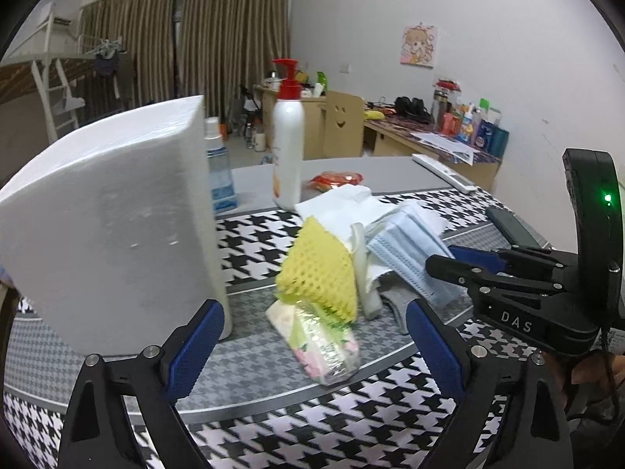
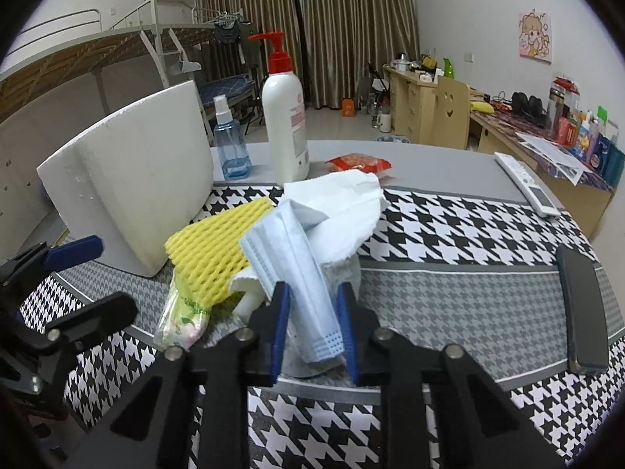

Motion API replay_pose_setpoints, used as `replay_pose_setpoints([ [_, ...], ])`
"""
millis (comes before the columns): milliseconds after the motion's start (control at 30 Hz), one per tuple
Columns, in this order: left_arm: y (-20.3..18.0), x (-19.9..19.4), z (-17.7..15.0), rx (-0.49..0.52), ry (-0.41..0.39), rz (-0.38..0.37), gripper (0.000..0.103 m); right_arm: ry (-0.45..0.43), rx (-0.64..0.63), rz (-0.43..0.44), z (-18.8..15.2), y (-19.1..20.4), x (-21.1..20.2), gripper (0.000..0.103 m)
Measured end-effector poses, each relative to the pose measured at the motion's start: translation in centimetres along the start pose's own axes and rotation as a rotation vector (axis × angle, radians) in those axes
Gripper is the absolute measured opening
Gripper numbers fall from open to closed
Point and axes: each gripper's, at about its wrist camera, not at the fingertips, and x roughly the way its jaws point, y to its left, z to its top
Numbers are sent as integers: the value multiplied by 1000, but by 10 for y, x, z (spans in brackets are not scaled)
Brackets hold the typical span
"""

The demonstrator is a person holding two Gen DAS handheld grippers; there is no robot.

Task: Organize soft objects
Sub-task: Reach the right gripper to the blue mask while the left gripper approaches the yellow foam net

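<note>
The right tongs point(image 2: 312, 322) clamp the blue face mask point(image 2: 300, 273). The left tongs point(image 1: 312, 348) gape around the tissue packet point(image 1: 320, 344), with the white foam box point(image 1: 113, 226) just beside them. Open tabletop point(image 2: 468, 293) lies rightward.

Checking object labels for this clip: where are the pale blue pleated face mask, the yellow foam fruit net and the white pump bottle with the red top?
Pale blue pleated face mask point(image 2: 308, 297): right wrist view, its middle pleats.
Yellow foam fruit net point(image 1: 318, 269): left wrist view, centre of mesh.
White pump bottle with the red top point(image 2: 283, 125): right wrist view, its body.

Pleated nonwoven mask point(image 2: 308, 273), foam netting point(image 2: 211, 258)
</note>
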Motion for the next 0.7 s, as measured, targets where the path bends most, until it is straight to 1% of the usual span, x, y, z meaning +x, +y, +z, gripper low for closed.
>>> replay_pose_setpoints([
  [67, -4, 5, 2, 14, 10, -2, 89, 3, 3, 5, -1, -2, 0, 23],
  [133, -6, 10, 3, 18, 27, -4, 86, 5, 6, 9, -2, -3, 0, 19],
  [200, -7, 16, 6, 16, 47, -14, 81, 11, 7, 10, -3, -4, 0, 18],
  [233, -8, 18, 6, 17, 52, -16, 80, 13, 7, 9, -4, -5, 0, 15],
  [300, -10, 22, 7, 25, 64, -16, 76, 14, 5, 9, -5, -6, -1, 13],
  [367, -13, 25, 8, 36, 65, -20, 76, 8, 3, 8, -6, -8, -4, 12],
  [433, -14, 29, 9, 41, 68, -7, 75, 5, 11, 11, -6, -11, -6, 10],
  [633, -15, 36, 13, 47, 76, 14, 74, -23, 48, 19, -9, -25, -21, 8],
  [700, -17, 41, 13, 52, 84, 23, 67, -28, 59, 21, -10, -28, -25, 8],
])
